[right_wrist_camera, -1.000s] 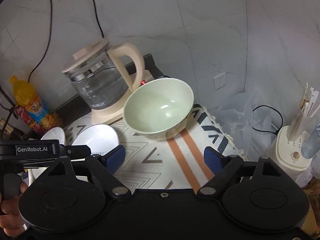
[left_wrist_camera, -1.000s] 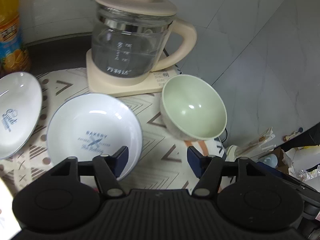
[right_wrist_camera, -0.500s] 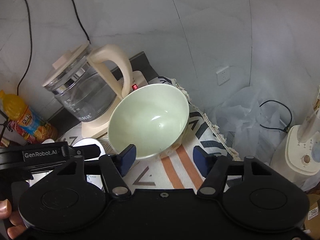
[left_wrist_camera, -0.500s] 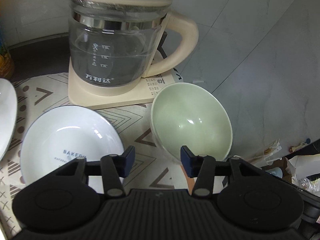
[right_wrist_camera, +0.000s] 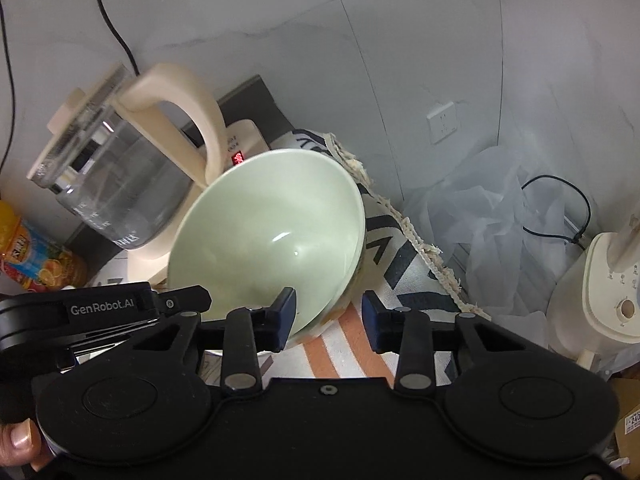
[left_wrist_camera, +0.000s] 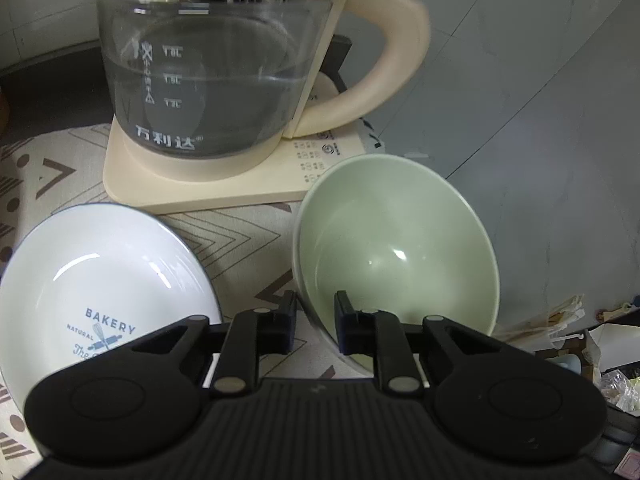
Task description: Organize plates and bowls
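Green bowl [left_wrist_camera: 396,256] first: it is a smooth, glossy, pale green round bowl, deep and steep-sided, sitting at centre right of your left wrist view on a woven cloth [left_wrist_camera: 240,240] printed with grey chevrons, and its rim looks tipped up toward the camera. Just to its left, apart from it, lies your white plate [left_wrist_camera: 100,280], shallow and shiny with a thin dark rim and blue "BAKERY" lettering. Behind both, filling the upper half of the frame, stands a clear glass kettle [left_wrist_camera: 208,80] with a steel band, a cream curved handle and a flat cream base, water visible inside. Your left gripper [left_wrist_camera: 315,322] is narrowed to a slim gap, one finger outside the bowl's near rim and the other inside, so it straddles the wall; whether the pads actually press it you cannot tell. In the right wrist view the same bowl [right_wrist_camera: 272,236] fills the centre, with an orange stripe of cloth [right_wrist_camera: 356,340] beneath. Your right gripper [right_wrist_camera: 330,318] stands moderately spread, its left finger [right_wrist_camera: 286,312] over the bowl's inner wall, its right one clear outside, gripping nothing.
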`<state>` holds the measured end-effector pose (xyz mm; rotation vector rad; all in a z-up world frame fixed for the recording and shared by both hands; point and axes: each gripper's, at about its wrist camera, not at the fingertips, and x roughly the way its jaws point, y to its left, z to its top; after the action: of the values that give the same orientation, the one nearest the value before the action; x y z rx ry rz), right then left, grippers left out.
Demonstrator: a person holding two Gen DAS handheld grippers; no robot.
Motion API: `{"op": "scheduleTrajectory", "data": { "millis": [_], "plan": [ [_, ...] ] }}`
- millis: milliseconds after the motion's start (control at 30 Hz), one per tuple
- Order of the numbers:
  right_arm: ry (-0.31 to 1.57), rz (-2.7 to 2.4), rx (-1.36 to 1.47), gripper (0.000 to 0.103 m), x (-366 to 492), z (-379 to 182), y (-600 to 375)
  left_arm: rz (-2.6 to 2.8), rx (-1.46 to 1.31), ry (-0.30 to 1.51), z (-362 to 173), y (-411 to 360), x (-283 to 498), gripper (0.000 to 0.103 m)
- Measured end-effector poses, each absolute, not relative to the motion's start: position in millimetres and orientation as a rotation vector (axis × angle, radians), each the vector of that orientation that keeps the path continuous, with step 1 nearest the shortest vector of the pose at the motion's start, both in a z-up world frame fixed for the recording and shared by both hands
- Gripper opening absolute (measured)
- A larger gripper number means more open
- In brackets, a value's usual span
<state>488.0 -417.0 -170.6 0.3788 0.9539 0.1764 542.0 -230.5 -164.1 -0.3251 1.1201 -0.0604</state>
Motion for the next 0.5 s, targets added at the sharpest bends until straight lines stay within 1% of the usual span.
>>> {"op": "scheduleTrajectory", "data": {
  "millis": [100,133,500],
  "plan": [
    [0.965,0.173,0.374,0.027,492,-175,-415,-0.053,-0.326,1.121,-165,-232,543,0.016],
    [0.959,0.169,0.369,0.026,492,-176,-414,-0.049,-0.322,1.124,-165,-232,543,0.016],
    [0.904,0.182,0.361,0.025,477,-159,-410,-0.069,-0.318,1.085,-142,-224,522,0.016]
  ]
}}
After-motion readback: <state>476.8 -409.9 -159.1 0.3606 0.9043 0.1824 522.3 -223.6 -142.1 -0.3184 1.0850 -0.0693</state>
